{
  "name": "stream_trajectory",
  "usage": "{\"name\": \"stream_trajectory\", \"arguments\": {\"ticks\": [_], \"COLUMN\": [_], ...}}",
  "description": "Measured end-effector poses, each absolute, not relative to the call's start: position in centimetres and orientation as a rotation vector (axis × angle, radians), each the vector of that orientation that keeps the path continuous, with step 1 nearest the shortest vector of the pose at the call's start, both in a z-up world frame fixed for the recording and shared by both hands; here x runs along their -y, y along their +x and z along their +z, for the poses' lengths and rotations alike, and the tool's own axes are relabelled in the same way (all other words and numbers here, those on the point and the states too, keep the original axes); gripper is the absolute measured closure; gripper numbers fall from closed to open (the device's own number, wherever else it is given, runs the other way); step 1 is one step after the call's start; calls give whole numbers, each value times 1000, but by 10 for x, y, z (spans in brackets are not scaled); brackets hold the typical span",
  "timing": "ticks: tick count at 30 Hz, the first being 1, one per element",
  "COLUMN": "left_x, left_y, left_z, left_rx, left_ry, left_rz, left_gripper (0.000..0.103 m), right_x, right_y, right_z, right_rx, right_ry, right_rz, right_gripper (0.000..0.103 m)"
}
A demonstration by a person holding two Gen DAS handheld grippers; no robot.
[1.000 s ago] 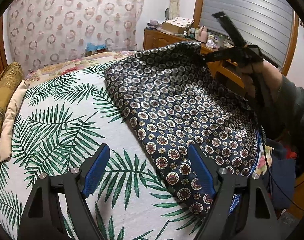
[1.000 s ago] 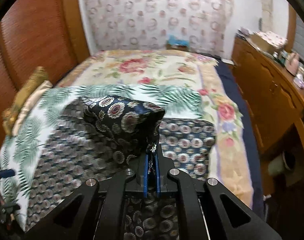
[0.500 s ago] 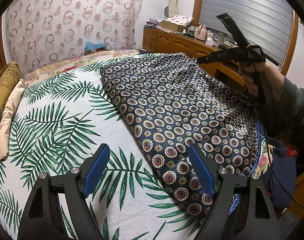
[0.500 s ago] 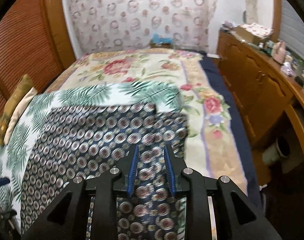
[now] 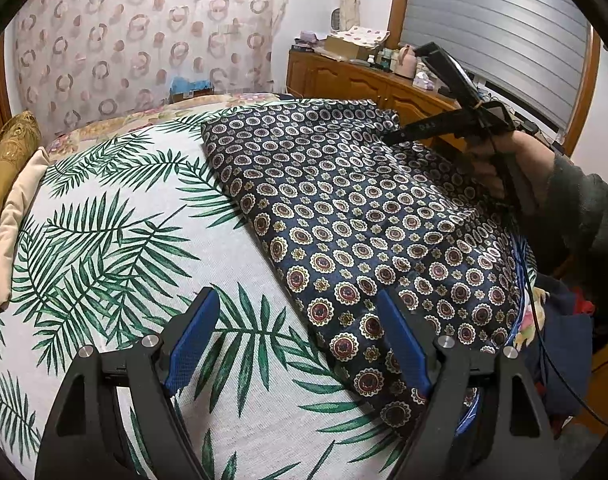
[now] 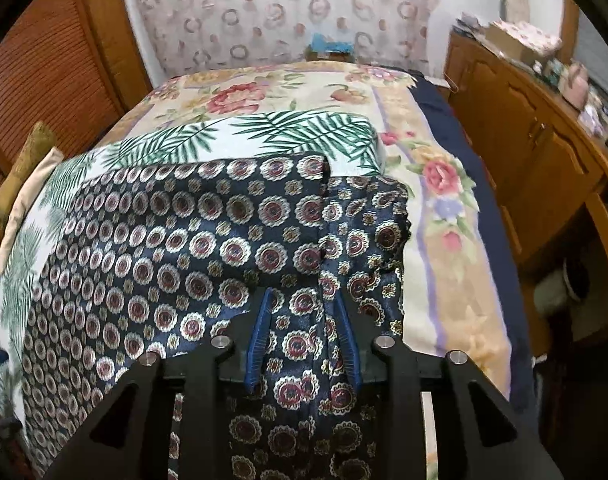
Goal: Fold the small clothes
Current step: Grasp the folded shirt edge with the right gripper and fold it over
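Note:
A dark navy garment with a medallion print (image 5: 344,208) lies folded over on the bed, on a white palm-leaf cloth (image 5: 115,232). My left gripper (image 5: 295,320) is open and empty, low over the garment's near left edge. My right gripper (image 6: 304,320) is open and empty, just above the garment (image 6: 207,240) near its folded far corner. The right gripper also shows in the left wrist view (image 5: 444,128), held in a hand over the garment's right side.
A floral bedspread (image 6: 444,208) covers the bed beyond the cloth. Pillows (image 5: 7,168) lie at the left. A wooden dresser (image 6: 536,152) with clutter stands to the right. A pile of dark clothes (image 5: 564,328) sits off the bed's near right.
My right gripper let go of the garment's corner, which dropped flat over the lower layer. The jaws opened and the gripper drew back. The left gripper stayed still.

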State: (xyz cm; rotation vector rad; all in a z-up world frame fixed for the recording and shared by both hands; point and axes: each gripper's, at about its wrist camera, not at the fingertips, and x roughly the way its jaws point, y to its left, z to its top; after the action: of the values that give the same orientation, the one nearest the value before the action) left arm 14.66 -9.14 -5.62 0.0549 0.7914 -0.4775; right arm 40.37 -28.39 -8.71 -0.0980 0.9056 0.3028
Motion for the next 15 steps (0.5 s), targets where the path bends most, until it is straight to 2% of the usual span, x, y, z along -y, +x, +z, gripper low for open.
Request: {"name": "stream_trajectory", "arguments": {"ticks": [3,10,15], "left_x": [92,91,92], "left_y": [145,145,145], "left_z": [-55,-53,-53], "left_rx": [-788,-782,-782], "left_ry": [55,52,52], "left_rz": [-478,-477,-479], "left_gripper": [21,21,21], "right_x": [289,314,323], "right_y": [389,364,369], "right_z": [-78,-53,-59], "right_rx": [-897,-775,-804], "right_ry": [-128,-95,-110], "right_rz": [345,333,244], "right_gripper": [100,101,101]}}
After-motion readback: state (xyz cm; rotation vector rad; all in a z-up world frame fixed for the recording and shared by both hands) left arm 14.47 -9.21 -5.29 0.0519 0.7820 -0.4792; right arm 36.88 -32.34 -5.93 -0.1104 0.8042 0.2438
